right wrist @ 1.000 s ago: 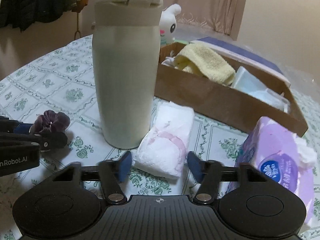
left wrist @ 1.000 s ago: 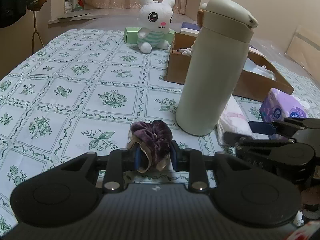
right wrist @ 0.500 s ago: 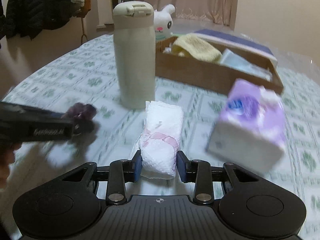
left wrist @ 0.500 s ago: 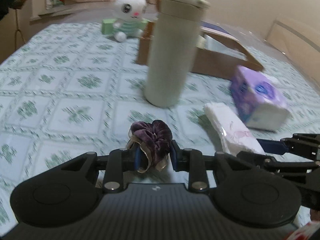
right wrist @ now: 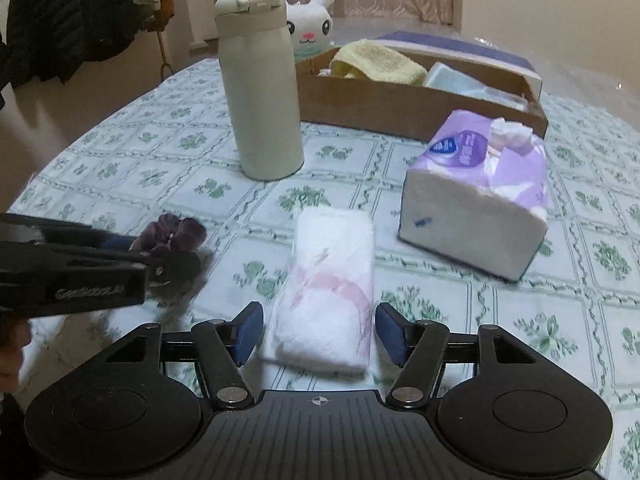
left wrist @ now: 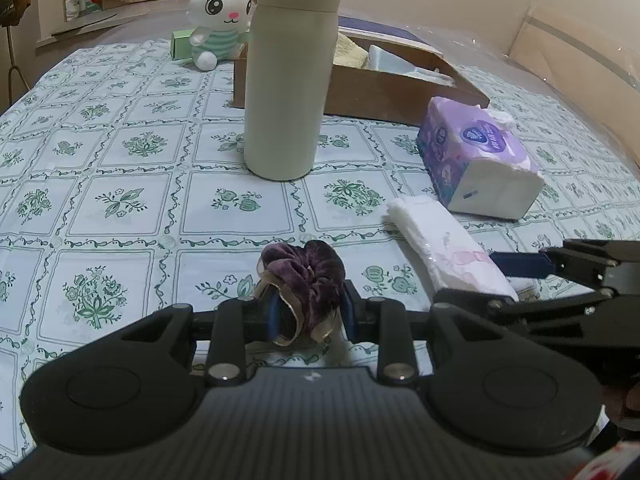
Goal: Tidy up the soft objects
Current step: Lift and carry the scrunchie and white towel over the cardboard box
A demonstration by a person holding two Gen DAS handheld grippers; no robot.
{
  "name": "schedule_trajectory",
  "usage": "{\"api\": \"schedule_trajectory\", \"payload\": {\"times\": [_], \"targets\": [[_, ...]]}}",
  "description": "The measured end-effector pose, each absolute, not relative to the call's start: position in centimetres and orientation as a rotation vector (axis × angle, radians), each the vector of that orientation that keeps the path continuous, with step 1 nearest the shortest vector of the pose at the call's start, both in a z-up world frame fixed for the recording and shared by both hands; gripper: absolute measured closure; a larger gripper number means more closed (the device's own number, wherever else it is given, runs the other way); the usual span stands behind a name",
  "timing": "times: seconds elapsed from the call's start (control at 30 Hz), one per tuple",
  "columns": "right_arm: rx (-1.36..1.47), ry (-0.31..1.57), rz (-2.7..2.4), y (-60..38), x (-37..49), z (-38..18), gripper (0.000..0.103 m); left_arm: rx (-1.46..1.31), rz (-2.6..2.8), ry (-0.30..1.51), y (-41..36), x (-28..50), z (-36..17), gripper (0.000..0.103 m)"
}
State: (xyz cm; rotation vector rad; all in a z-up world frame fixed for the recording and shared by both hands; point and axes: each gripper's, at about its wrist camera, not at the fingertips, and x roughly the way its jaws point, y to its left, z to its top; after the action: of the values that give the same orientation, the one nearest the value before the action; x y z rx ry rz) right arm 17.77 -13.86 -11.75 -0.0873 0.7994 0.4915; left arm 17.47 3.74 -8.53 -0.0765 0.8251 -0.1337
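Observation:
A dark purple velvet scrunchie (left wrist: 302,280) is pinched between the blue pads of my left gripper (left wrist: 310,314), which is shut on it just above the tablecloth; the right wrist view shows the scrunchie (right wrist: 176,234) at the left. A white folded cloth pack with pink print (right wrist: 326,288) lies on the table between the pads of my right gripper (right wrist: 318,330). Those jaws are opening, with gaps on both sides of the pack. In the left wrist view the same pack (left wrist: 444,252) lies at the right, by the right gripper's fingers (left wrist: 520,264).
A tall cream flask (left wrist: 286,72) stands mid-table. Behind it a brown cardboard box (right wrist: 400,100) holds a yellow towel (right wrist: 380,62) and pale blue packs. A purple tissue pack (right wrist: 476,196) lies right of the cloth pack. A white plush rabbit (left wrist: 218,16) sits far back.
Both grippers drew back from the flask. The right gripper closed on the cloth pack, dragged it toward me, then opened. The purple tissue pack shifted. The left gripper kept the scrunchie.

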Motion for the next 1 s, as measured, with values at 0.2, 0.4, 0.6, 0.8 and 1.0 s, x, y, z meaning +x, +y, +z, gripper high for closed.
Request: {"api": "schedule_trajectory", "payload": {"times": [0.2, 0.4, 0.6, 0.8, 1.0], "targets": [[-0.102, 0.797, 0.478, -13.1, 18.9, -12.1, 0.042, -0.061, -0.134, 0.825, 3.8, 17.7, -8.7, 0.076], [-0.116, 0.79, 0.476, -13.0, 19.2, -12.1, 0.047, -0.047, -0.133, 0.825, 3.6, 17.8, -8.8, 0.076], [-0.128, 0.775, 0.482, -13.0, 18.9, -12.1, 0.054, -0.023, -0.132, 0.825, 3.3, 17.8, -8.8, 0.076], [-0.104, 0.758, 0.495, -13.7, 18.4, -11.7, 0.066, 0.035, -0.136, 0.818, 2.7, 17.5, -8.6, 0.076], [-0.015, 0.762, 0.508, -16.4, 17.7, -10.6, 0.068, 0.036, -0.181, 0.788, 1.8, 17.3, -7.0, 0.077]]}}
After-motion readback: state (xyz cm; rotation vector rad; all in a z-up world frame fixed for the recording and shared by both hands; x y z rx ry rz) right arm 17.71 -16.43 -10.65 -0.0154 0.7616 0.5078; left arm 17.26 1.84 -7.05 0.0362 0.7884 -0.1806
